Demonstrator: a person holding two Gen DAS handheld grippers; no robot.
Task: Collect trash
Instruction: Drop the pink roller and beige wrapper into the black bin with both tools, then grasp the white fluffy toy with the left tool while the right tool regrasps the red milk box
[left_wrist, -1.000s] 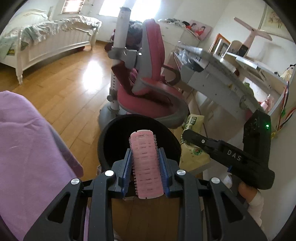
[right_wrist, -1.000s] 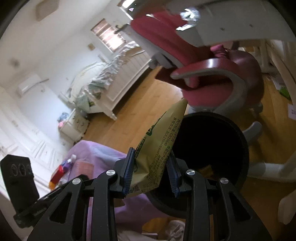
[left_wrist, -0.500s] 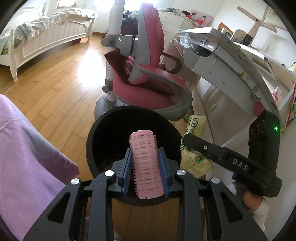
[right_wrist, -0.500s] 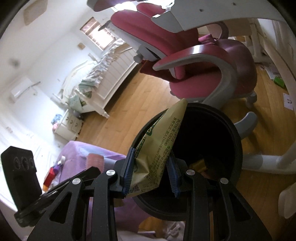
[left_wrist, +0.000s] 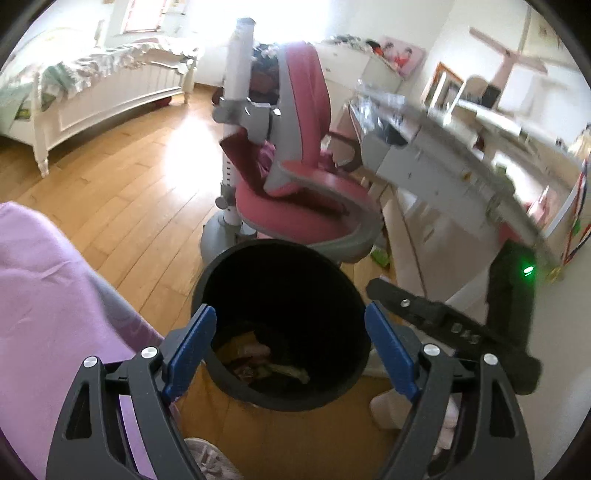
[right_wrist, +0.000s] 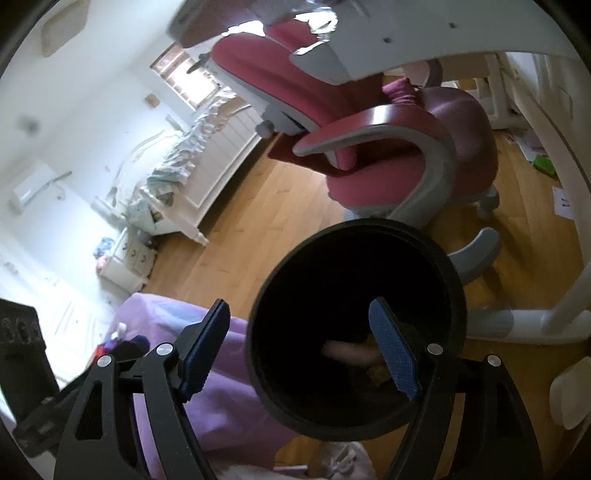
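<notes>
Wooden bedroom floor, bin (left_wrist: 258, 258) beside the pink chair (left_wrist: 306, 206). Trash (left_wrist: 266, 363) lies at the bin's bottom. Left gripper (left_wrist: 291, 350) and right gripper (right_wrist: 301, 345) both spread, empty, over the opening. I'd lift straight up, clear of the rim.

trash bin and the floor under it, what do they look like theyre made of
The trash bin looks like black plastic with a matte finish: a smooth, seamless round wall, a rolled rim and only dull reflections. It could be coated metal. The floor looks like wood or wood-look laminate with a semi-gloss finish: long honey-brown planks with visible seams and a bright window glare.
</notes>
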